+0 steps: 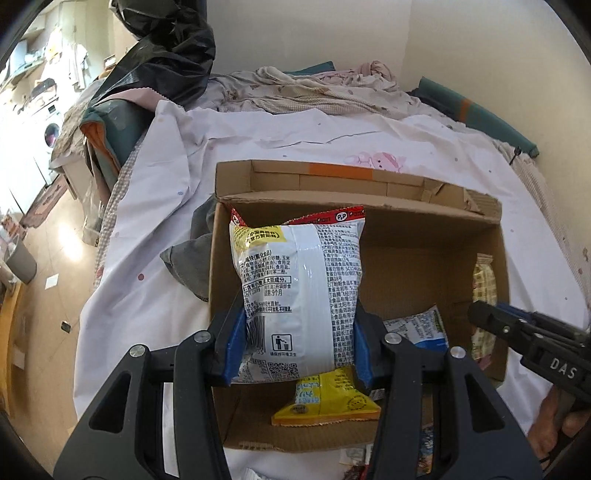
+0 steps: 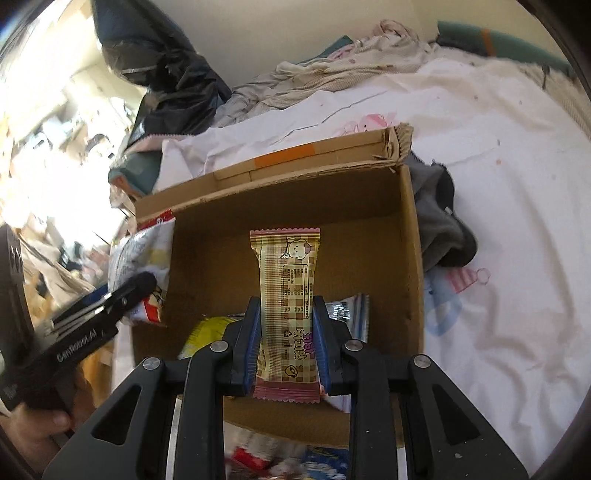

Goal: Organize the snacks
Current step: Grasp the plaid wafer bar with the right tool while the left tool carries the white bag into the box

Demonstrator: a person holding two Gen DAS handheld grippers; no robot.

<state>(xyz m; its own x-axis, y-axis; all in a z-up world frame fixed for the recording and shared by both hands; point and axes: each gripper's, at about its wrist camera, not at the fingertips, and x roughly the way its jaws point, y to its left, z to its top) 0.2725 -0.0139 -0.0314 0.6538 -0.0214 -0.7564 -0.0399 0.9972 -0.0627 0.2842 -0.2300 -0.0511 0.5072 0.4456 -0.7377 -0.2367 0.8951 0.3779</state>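
Blue-padded left gripper (image 1: 297, 341) clamps one white puffed-snack bag (image 1: 295, 291) above the cardboard box (image 1: 406, 210); the right gripper (image 2: 286, 341) pinches one checked wafer bar (image 2: 286, 299) over it. Two packets lie inside: yellow packet (image 1: 332, 400) and blue-white packet (image 1: 417, 326). Beyond them, bare box floor reaches the far wall.

We see a bed (image 1: 295, 140) against cream walls (image 1: 314, 33); a washer (image 1: 50, 129) stands on the sunlit floor (image 1: 48, 258).
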